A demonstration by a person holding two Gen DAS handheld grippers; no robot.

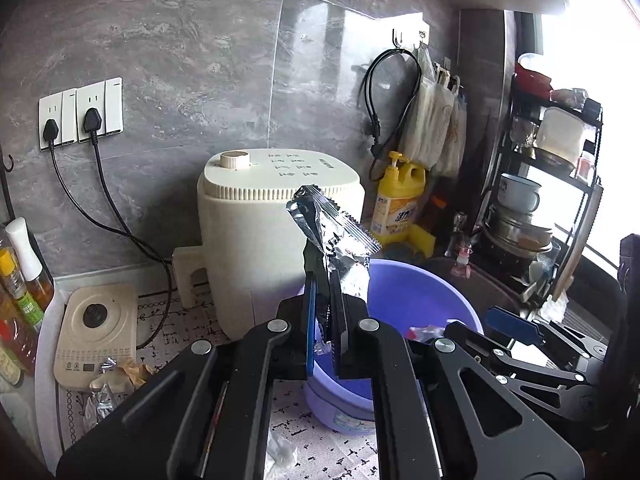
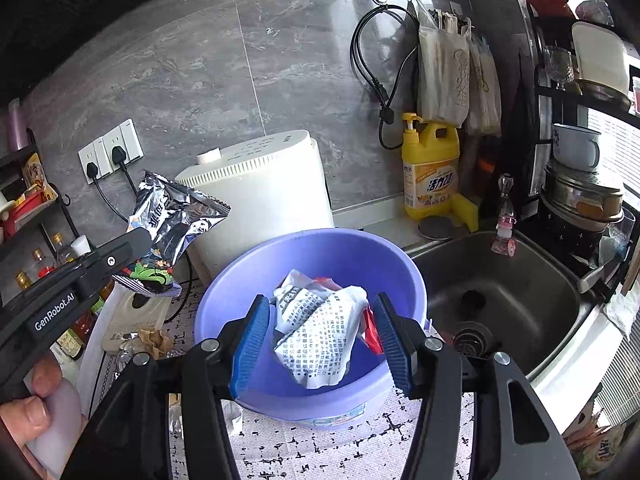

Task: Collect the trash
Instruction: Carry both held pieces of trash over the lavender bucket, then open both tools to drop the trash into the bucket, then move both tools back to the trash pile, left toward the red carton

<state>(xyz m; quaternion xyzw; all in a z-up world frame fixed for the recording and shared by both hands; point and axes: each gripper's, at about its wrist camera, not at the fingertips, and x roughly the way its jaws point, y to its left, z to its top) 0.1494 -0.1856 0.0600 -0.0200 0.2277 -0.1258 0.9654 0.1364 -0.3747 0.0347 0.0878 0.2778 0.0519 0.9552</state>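
Grey stone tiles cover the kitchen wall (image 1: 192,48), and a white mat with small black marks (image 2: 304,452) covers the counter. On the mat sits a round purple bowl (image 2: 320,248). Behind the bowl stands a cream pot cooker (image 1: 256,240) with a knob on top. Two black plugs sit in the white wall sockets (image 1: 80,114).

The left gripper (image 1: 324,304) has its jaws pressed together on a shiny silver wrapper (image 1: 332,228). The wrapper sticks up above the fingers, over the near left edge of the bowl. From the right wrist view, the wrapper (image 2: 176,216) hangs at the tip of the left gripper (image 2: 148,248), to the left of the bowl and in front of the cooker. A hand (image 2: 36,400) grips the handle of that gripper at the bottom left.

The right gripper (image 2: 320,344) has its jaws apart, over the bowl. A crumpled white wrapper with small black print (image 2: 320,328) is between the blue pads (image 2: 252,344), inside the bowl. The pads do not press on it. A bit of red wrapper (image 2: 372,332) shows beside it.

A yellow soap bottle with a pump (image 2: 432,168) stands by the wall, next to a yellow sponge (image 2: 468,210). A dark metal sink (image 2: 500,300) is to the right of the bowl. A black rack (image 1: 560,184) by the window holds cups and pots. Cloth bags (image 2: 444,72) and a black cord (image 2: 372,60) hang from hooks on the wall.

More small scraps of trash (image 1: 116,376) lie on the mat at the left, near a cream scale-like box (image 1: 96,332). A crumpled white tissue (image 1: 280,452) lies on the mat close to the bowl.
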